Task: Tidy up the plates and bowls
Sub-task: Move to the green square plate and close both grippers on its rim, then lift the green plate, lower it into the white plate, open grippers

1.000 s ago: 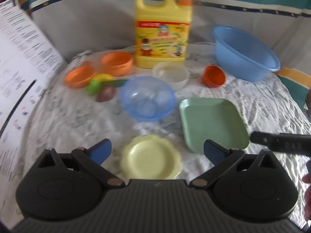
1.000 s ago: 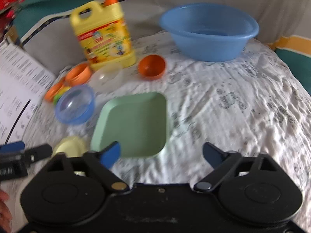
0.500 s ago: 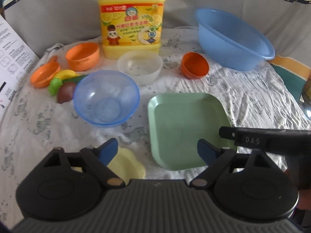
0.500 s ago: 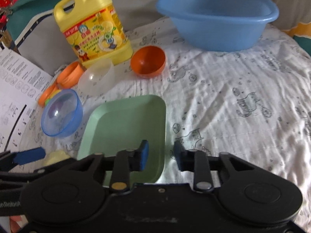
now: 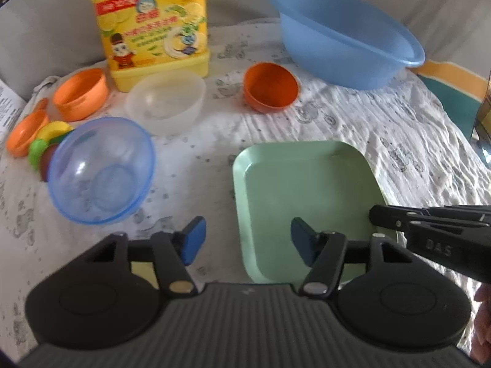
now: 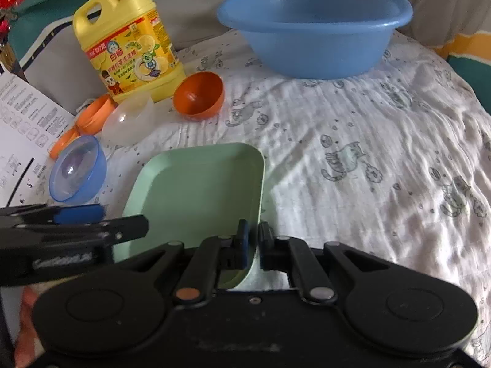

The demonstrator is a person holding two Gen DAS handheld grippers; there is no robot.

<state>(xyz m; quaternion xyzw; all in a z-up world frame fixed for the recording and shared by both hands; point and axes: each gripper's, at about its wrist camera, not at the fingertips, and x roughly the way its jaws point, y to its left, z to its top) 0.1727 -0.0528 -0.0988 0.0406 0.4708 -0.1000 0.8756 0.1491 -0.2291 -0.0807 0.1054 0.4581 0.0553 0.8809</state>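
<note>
The right gripper point(image 6: 252, 243) is pinched onto the near right rim of the green plate point(image 6: 199, 190), one finger inside the rim and one outside. The plate lies on the white cloth point(image 6: 368, 159) at the centre of the left wrist view point(image 5: 307, 196); the right gripper point(image 5: 380, 216) reaches in there from 3 o'clock onto its right edge. The left gripper point(image 5: 245, 239) hovers with its jaws spread, holding nothing, over the plate's near left corner; its fingers point(image 6: 101, 227) show at 9 o'clock in the right wrist view.

From the plate, the clear blue bowl point(image 5: 101, 170) sits at 9 o'clock, apart from it. The frosted bowl point(image 5: 165, 101) is at 11 o'clock, just in front of the yellow jug point(image 5: 153, 24). The orange bowl point(image 5: 270, 87) lies tipped at 12 o'clock, and the blue basin point(image 5: 346, 40) is at 1 o'clock, well back. Two orange cups point(image 5: 81, 93) and small toy pieces point(image 5: 46, 144) lie left of the blue bowl
</note>
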